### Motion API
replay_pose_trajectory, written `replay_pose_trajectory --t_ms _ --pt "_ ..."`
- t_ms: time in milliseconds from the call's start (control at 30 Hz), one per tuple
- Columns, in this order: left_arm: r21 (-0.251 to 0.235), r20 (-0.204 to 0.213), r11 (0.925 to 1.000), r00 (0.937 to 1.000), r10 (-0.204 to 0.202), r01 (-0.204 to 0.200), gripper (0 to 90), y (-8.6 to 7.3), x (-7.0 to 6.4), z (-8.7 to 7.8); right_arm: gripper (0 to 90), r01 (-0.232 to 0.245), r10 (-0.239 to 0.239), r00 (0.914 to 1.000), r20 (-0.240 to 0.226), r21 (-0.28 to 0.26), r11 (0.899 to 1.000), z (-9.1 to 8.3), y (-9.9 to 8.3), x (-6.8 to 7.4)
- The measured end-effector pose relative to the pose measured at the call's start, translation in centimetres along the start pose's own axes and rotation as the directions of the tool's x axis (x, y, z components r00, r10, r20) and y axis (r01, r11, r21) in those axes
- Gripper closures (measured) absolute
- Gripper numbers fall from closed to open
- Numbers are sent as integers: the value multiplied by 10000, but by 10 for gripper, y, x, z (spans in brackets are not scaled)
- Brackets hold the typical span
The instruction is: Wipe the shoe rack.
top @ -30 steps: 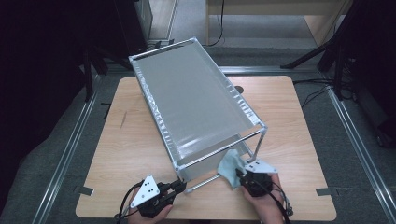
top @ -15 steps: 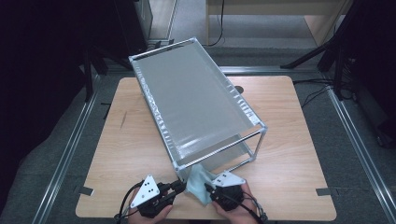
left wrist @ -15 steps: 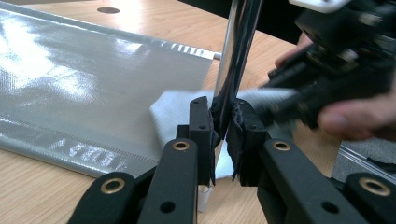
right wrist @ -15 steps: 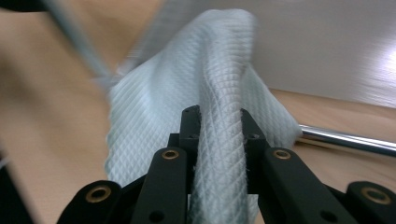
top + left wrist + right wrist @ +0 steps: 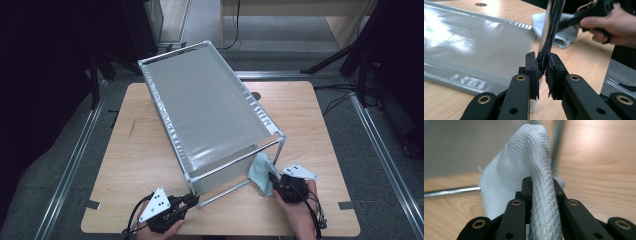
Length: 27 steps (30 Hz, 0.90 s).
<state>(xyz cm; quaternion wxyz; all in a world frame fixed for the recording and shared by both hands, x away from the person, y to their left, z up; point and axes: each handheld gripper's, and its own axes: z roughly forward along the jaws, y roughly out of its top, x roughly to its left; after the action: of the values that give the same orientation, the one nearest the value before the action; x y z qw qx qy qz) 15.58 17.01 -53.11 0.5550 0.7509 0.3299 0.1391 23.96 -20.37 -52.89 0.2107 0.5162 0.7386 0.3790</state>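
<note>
On the worktop (image 5: pixel 150 165) stand one metal-framed rack (image 5: pixel 205 115), one pale cloth (image 5: pixel 261 170) beside it, and two tools.

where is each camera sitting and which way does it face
High view: above the person's side, looking forward and down on the table, rack, both hands.
Left gripper view: rides the left tongs, looking along jaws clamped on a rack leg; right hand beyond.
Right gripper view: rides the right tongs, jaws pinching the cloth, facing the rack.
Shared: the cloth and the rack appear in all three.
</note>
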Motion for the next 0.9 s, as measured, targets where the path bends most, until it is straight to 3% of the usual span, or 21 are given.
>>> replay_pose_trajectory --t_ms 133,267,333,433,533,667,800,833,900 --pt "-13 23 10000 10000 6 -6 804 0 0 0 801 -69 80 9999 86 -1195 9928 -25 18 -3" --pt "-15 24 10000 10000 2 -2 804 0 0 0 804 226 -173 9996 206 -2939 9556 -62 37 3" --pt "-17 22 10000 10000 -6 6 804 0 0 0 804 335 -281 9994 206 -3430 9388 -75 43 5" --pt "-15 18 10000 10000 -24 25 804 0 0 0 803 232 -148 9995 277 -3323 9429 -80 45 -4" --pt "-3 25 10000 10000 -42 42 803 0 0 0 803 -287 450 9977 508 -2849 9581 -72 37 -23" --pt "3 43 10000 10000 -33 33 803 0 1 0 805 -1011 1274 9832 1311 -1909 9764 -52 18 -54" --pt "9 -29 10000 10000 -59 59 803 0 3 -1 806 -2208 2442 9549 1691 -1460 9643 -38 3 -82" --pt "6 -79 10000 9999 -93 93 803 0 3 -1 810 -2379 2612 9483 1800 -1410 9610 -37 0 -87" --pt "-6 -151 9998 9997 -192 192 800 0 6 -2 813 -2266 2505 9433 2176 -1290 9654 -36 -3 -92"
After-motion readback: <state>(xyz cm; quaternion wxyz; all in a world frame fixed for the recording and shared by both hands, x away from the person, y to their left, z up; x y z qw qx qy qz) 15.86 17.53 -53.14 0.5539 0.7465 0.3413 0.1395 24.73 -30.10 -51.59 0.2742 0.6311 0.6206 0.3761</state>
